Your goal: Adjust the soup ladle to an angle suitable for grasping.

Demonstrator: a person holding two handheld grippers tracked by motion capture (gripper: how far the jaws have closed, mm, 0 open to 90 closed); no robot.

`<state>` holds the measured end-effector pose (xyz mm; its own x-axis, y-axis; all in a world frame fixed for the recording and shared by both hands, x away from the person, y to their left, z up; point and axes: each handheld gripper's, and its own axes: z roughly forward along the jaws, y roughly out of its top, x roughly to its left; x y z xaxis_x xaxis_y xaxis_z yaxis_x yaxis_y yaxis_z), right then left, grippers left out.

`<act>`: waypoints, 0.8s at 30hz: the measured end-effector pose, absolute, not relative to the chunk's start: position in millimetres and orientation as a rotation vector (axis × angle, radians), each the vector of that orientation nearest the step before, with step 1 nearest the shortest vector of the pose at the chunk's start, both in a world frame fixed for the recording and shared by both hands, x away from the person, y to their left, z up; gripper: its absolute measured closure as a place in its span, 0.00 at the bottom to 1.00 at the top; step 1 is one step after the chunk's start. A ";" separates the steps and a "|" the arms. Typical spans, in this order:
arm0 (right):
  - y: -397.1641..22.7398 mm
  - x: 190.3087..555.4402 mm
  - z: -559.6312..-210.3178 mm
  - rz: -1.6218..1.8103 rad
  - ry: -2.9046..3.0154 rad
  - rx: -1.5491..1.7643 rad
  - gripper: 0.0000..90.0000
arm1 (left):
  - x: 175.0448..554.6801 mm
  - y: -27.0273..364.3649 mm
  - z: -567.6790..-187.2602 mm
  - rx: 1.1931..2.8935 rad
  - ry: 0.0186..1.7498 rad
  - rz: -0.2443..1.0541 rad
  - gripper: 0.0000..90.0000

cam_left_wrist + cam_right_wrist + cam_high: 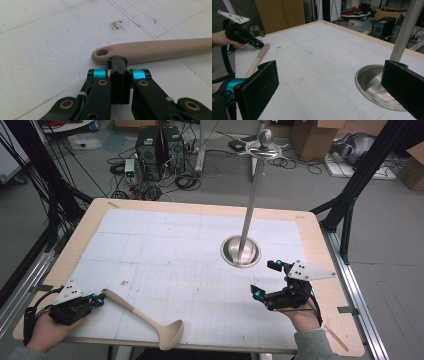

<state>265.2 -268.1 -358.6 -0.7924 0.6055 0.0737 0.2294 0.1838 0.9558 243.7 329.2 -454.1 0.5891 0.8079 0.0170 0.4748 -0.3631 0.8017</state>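
The left gripper (120, 62), jaws pressed together, touched the beige ladle's (145, 318) handle end, while the right gripper (266, 279) gaped wide, empty.

Ladle (155, 48) bowl cut off by the right edge in the left gripper view, its handle partly hidden behind a black pad in the right gripper view, metal stand (405, 30) pole cropped at that view's top.
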 end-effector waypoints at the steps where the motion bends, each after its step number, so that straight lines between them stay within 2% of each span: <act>1: -268.1 265.6 -358.8 1.640 2.142 0.786 0.00 | 244.4 329.0 -453.7 2.025 1.015 0.531 1.00; 24: -273.0 261.8 -357.8 1.645 2.126 0.793 0.00 | 254.9 323.8 -451.9 2.080 0.968 0.542 1.00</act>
